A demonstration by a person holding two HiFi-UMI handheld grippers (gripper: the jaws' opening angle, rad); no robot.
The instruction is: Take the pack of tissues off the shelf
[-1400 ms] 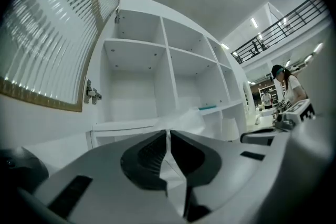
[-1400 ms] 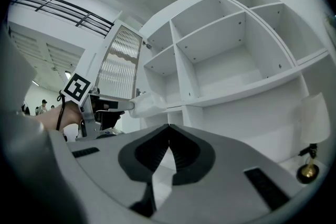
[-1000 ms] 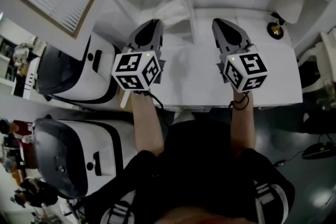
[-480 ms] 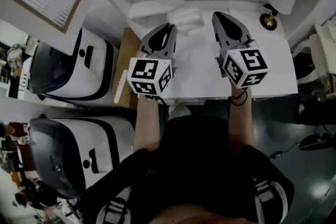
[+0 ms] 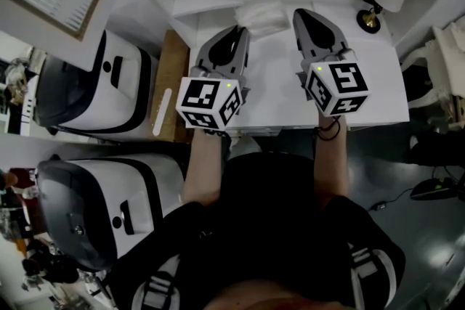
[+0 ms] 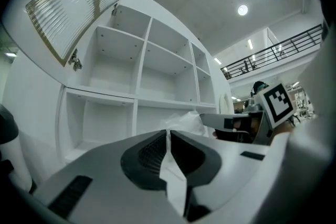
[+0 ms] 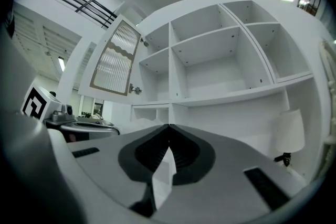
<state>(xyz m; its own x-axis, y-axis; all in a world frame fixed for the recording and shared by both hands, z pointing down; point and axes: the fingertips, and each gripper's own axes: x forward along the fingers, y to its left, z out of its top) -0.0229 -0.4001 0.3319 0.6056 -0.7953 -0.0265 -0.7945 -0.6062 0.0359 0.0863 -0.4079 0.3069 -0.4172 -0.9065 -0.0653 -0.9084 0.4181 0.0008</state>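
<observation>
A mock home corner inside a large lab hall: a white shelf unit [image 6: 142, 76] with a louvred door [image 6: 73, 13], a small lamp [image 5: 367, 19] near the desk's [image 5: 378, 83] far right corner, 2 bulky white-and-black machines [image 5: 80, 91] alongside, and a railed upper gallery [image 6: 273, 52] overhead.

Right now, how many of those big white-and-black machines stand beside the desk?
2, both on the person's left: the far machine alongside the desk, the near machine by the person's elbow. Others could be hidden outside the picture.
</observation>
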